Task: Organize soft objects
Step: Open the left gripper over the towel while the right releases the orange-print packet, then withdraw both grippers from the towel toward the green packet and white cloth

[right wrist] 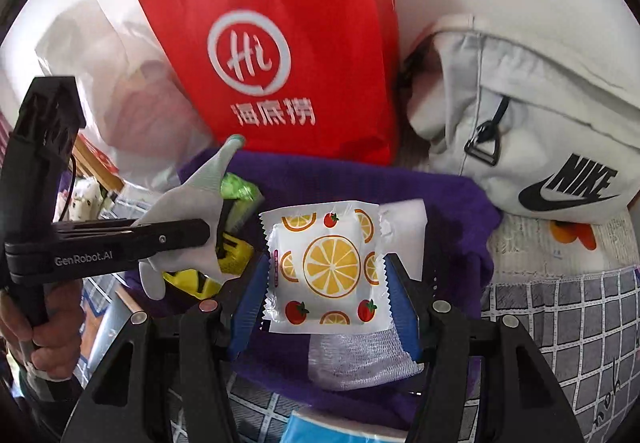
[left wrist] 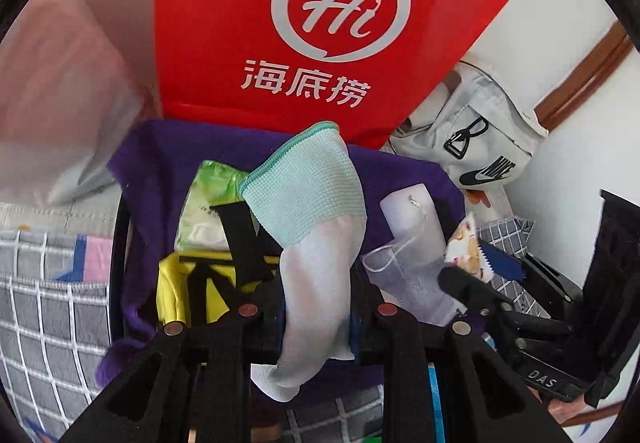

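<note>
Over the purple cloth-lined container (right wrist: 440, 199), you are carrying two soft things at once, so be lowering both well inside its rim before letting go. Behind it, the red paper bag (left wrist: 320, 23) is standing against the white wall, and the pale Nike bag (right wrist: 520, 115) is leaning beside it on the grey checked bedding (right wrist: 560, 323). Your left gripper (left wrist: 316, 311) is pinching the white glove with the mint cuff (left wrist: 316, 211), jaws nearly pressed together on its fabric, the fingers dangling below and the cuff flopping forward; be keeping it clear of the edge so it is not snagging. Your right gripper (right wrist: 328, 295) is holding the citrus-print packet (right wrist: 326, 267) flat between its blue pads (right wrist: 404, 307), jaws about half spread; be setting it down level. Already lying inside are a yellow item (left wrist: 176, 291), a green packet (left wrist: 208, 203), a white mesh pouch (left wrist: 404, 283) and a white piece behind it, so I judge the free purple patch in the middle is suiting both drops best.
</note>
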The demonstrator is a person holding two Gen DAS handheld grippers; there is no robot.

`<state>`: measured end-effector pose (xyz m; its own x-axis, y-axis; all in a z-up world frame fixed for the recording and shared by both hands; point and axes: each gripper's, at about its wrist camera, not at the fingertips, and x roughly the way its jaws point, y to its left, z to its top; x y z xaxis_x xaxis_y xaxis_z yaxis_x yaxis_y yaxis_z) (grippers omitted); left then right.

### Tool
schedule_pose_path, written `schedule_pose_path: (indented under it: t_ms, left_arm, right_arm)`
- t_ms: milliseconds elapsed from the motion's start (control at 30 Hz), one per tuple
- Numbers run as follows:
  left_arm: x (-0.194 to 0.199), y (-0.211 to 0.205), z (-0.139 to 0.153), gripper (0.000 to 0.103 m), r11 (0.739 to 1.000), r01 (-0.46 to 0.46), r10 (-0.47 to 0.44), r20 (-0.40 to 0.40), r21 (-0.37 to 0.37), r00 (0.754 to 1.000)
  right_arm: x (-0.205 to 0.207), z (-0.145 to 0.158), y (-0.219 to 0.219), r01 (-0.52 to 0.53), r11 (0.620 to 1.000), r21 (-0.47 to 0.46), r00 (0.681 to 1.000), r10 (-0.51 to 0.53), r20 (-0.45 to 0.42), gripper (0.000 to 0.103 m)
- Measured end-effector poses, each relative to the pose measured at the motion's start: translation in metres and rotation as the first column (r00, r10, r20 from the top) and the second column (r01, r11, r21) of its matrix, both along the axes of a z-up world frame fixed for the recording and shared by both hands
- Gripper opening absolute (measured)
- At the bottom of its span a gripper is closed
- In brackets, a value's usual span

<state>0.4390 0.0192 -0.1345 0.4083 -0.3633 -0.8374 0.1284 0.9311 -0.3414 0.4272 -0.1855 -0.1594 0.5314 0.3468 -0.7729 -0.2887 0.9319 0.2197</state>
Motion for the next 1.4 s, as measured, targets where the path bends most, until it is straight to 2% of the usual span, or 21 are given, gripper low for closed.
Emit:
schedule_pose_path:
  t_ms: [233, 433, 533, 633, 733, 767, 900, 1067, 1200, 1300, 1400]
  left_arm:
    - [0.006, 0.007, -0.015, 0.022, 1.000, -0.014, 0.014, -0.031, 0.009, 0.999]
    - [0.009, -0.003, -0.020, 0.024, 1.000, 0.008, -0.007, -0.021, 0.004, 1.000]
    - [0.010, -0.006, -0.021, 0.027, 1.000, 0.012, -0.012, -0.016, 0.006, 1.000]
    - [0.013, -0.007, -0.024, 0.032, 1.000, 0.005, -0.005, -0.024, 0.012, 1.000]
    - [0.014, -0.004, -0.024, 0.046, 1.000, -0.003, 0.003, -0.031, 0.014, 1.000]
    - [0.015, -0.004, -0.024, 0.056, 1.000, 0.004, -0.004, -0.023, 0.015, 1.000]
    - [0.012, 0.000, -0.016, 0.061, 1.000, -0.012, 0.011, 0.004, 0.024, 1.000]
    - [0.008, 0.006, -0.006, 0.061, 0.998, -0.043, 0.042, 0.021, 0.038, 0.999]
    - [-0.005, 0.010, 0.014, 0.061, 0.998, -0.058, 0.055, 0.073, 0.040, 0.996]
    - [-0.020, 0.008, 0.032, 0.061, 0.998, -0.045, 0.041, 0.110, 0.034, 0.993]
    - [-0.041, 0.001, 0.042, 0.061, 0.998, -0.019, 0.012, 0.115, 0.064, 0.993]
  right_arm:
    - [0.010, -0.019, 0.009, -0.015, 1.000, 0.010, 0.999, 0.015, -0.051, 0.058]
    - [0.012, -0.026, 0.010, -0.020, 1.000, 0.020, 0.998, 0.021, -0.065, 0.064]
    - [0.013, -0.027, 0.011, -0.024, 1.000, 0.010, 0.998, 0.024, -0.063, 0.074]
    - [0.011, -0.026, 0.010, -0.021, 1.000, 0.000, 0.999, 0.021, -0.046, 0.079]
    - [0.011, -0.022, 0.006, -0.008, 1.000, 0.020, 0.999, 0.009, -0.041, 0.080]
    - [0.011, -0.021, 0.004, -0.002, 1.000, 0.026, 0.999, 0.003, -0.035, 0.080]
    - [0.008, -0.012, -0.004, 0.018, 0.999, 0.045, 1.000, -0.017, -0.015, 0.080]
    - [0.002, 0.004, -0.015, 0.041, 0.997, 0.062, 0.999, -0.042, 0.018, 0.080]
    - [-0.011, 0.024, -0.021, 0.062, 0.994, 0.087, 0.997, -0.066, 0.042, 0.079]
    - [-0.026, 0.043, -0.023, 0.055, 0.994, 0.093, 0.995, -0.063, 0.079, 0.074]
    - [-0.045, 0.055, -0.025, 0.054, 0.994, 0.092, 0.992, -0.064, 0.107, 0.073]
